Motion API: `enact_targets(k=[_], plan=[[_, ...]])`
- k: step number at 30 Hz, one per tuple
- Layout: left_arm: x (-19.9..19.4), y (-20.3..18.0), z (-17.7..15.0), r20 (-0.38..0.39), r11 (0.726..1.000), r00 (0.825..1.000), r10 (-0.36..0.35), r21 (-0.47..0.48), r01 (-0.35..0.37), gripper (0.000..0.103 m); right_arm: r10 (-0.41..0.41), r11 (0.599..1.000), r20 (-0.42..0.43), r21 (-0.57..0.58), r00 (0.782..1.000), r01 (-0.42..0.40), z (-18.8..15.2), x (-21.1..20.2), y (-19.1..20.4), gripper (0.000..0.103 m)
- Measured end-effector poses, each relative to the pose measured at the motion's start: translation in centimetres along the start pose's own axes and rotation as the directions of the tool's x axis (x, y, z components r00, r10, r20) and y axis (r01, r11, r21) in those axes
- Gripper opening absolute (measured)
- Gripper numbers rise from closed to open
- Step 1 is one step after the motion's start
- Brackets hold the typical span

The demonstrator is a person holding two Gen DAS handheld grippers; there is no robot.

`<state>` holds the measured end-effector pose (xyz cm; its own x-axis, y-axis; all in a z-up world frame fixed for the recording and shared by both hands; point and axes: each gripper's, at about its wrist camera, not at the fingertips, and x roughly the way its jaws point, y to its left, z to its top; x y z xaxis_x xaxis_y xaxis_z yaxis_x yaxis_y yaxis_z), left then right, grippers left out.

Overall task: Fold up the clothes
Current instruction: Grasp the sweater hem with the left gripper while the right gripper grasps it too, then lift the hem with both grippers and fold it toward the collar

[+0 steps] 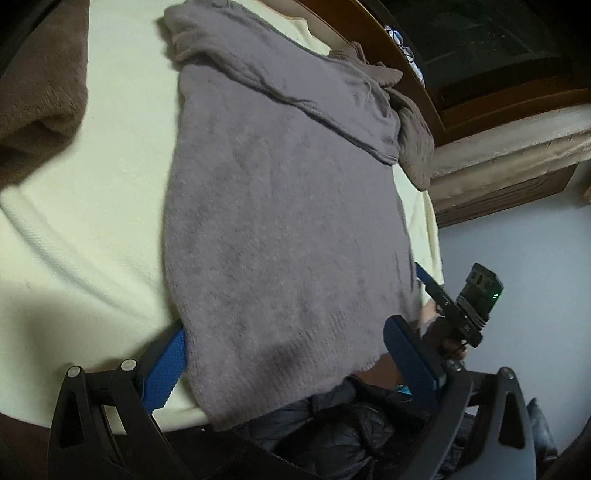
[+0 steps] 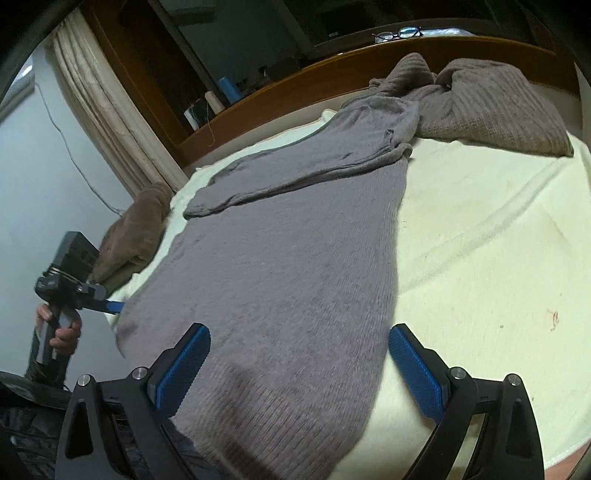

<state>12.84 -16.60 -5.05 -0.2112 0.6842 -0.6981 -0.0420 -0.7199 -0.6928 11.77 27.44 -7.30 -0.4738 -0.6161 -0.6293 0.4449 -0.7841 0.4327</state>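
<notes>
A grey-mauve knit sweater lies flat on a cream sheet, with a sleeve folded across its upper body; it also shows in the right wrist view. My left gripper is open, its blue pads straddling the sweater's hem at one corner. My right gripper is open, its pads straddling the hem at the other corner. Each gripper appears in the other's view: the right one beside the hem edge, the left one at the sweater's far edge.
A brown knit garment lies bunched at the head of the bed. A brown fleece blanket lies beside the sweater. A wooden headboard with glasses on it and a curtain stand behind.
</notes>
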Motion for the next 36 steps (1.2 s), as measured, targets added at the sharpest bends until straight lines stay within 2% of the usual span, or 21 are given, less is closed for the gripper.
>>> enact_targets(k=[4,11,16,17,20,21,22,23,24,25,27,28,30,32,36], plan=[[0.3,-0.2,-0.1,0.003,1.0,1.0,-0.031,0.003,0.031,0.101,0.032,0.999,0.0,0.014,0.999,-0.032,-0.4,-0.4,-0.2,0.099],[0.3,-0.4,-0.3,0.023,0.999,0.999,-0.032,0.015,0.032,0.1,0.005,0.999,-0.041,-0.036,0.999,-0.006,-1.1,-0.7,1.0,0.099],[0.7,-0.5,-0.3,0.006,0.997,0.997,-0.08,0.011,0.08,0.099,0.129,0.991,-0.08,-0.019,0.988,-0.131,-1.6,-0.2,2.1,0.099],[0.8,-0.5,-0.3,0.005,0.996,0.996,-0.084,0.013,0.084,0.099,0.14,0.99,-0.085,-0.018,0.986,-0.142,-1.6,-0.1,2.3,0.099],[0.7,-0.4,-0.3,0.01,0.997,0.997,-0.08,0.016,0.079,0.097,0.106,0.993,-0.093,-0.039,0.99,-0.11,-1.7,0.2,2.7,0.098],[0.7,-0.3,-0.4,0.012,0.997,0.997,-0.076,0.017,0.076,0.092,0.097,0.994,-0.094,-0.035,0.991,-0.101,-1.7,0.2,2.7,0.094],[0.6,-0.2,-0.4,0.014,0.997,0.997,-0.072,0.018,0.072,0.088,0.08,0.996,-0.094,-0.037,0.992,-0.084,-1.7,0.2,2.7,0.085],[0.6,-0.1,-0.4,0.016,0.997,0.997,-0.069,0.019,0.068,0.077,0.057,0.997,-0.092,-0.041,0.994,-0.061,-1.7,0.2,2.7,0.077],[0.6,0.1,-0.5,0.018,0.998,0.998,-0.057,0.017,0.057,0.063,0.028,0.999,-0.089,-0.044,0.996,-0.032,-1.7,0.2,2.7,0.062],[0.6,0.3,-0.5,0.019,0.999,0.999,-0.043,0.013,0.043,0.058,0.002,0.999,-0.087,-0.046,0.996,-0.006,-1.7,0.2,2.7,0.048],[0.6,0.6,-0.6,0.02,1.0,1.0,-0.018,0.004,0.018,0.04,-0.029,0.999,-0.083,-0.041,0.996,0.026,-1.7,0.2,2.5,0.036],[0.5,0.8,-0.6,0.022,1.0,1.0,-0.003,-0.002,0.003,0.034,-0.045,0.998,-0.081,-0.039,0.996,0.042,-1.7,0.1,2.3,0.032],[0.4,1.0,-0.6,0.027,1.0,0.999,0.024,-0.004,-0.024,0.012,-0.062,0.997,-0.071,-0.039,0.996,0.06,-1.8,0.1,2.5,0.024],[0.3,1.0,-0.7,0.034,0.999,0.998,0.043,-0.004,-0.043,0.009,-0.07,0.997,-0.053,-0.044,0.996,0.068,-1.6,0.0,2.7,0.019],[-0.6,0.1,-0.7,0.067,0.999,0.997,0.043,0.028,-0.045,0.007,-0.027,0.998,0.014,-0.062,1.0,0.028,-0.5,-1.4,3.5,0.018]])
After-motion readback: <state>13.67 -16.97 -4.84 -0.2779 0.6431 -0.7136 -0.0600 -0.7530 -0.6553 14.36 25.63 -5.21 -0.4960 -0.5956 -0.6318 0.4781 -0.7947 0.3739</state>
